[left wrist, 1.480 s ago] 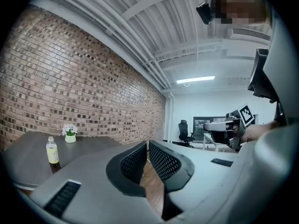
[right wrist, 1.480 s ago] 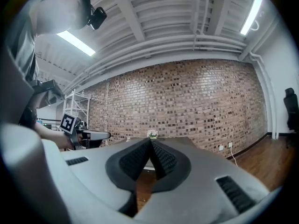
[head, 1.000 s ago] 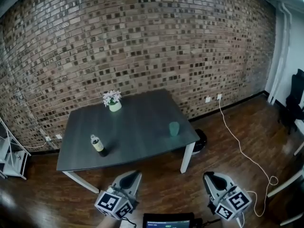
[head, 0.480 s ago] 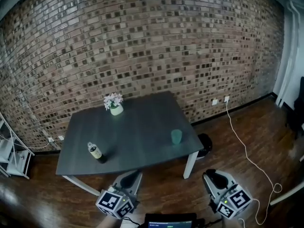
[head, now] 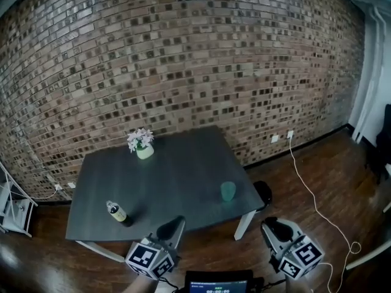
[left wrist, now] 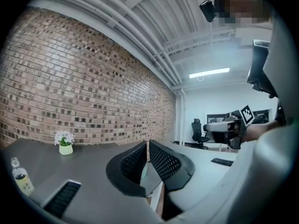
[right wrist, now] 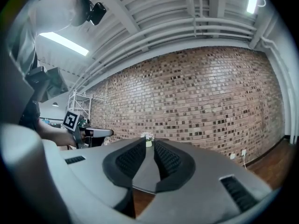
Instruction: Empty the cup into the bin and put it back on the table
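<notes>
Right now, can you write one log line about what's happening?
cup: upright on table | left gripper: shut, empty | right gripper: slightly open, empty | bin: floor, by table corner

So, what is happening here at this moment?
A person holds a gripper in each hand before the table. Both are empty: the left gripper has its jaws together; the right gripper has just been opening its jaws slightly, nothing between them. The green cup stands untouched near the table's right edge, and the black bin sits on the floor beside that corner.
</notes>
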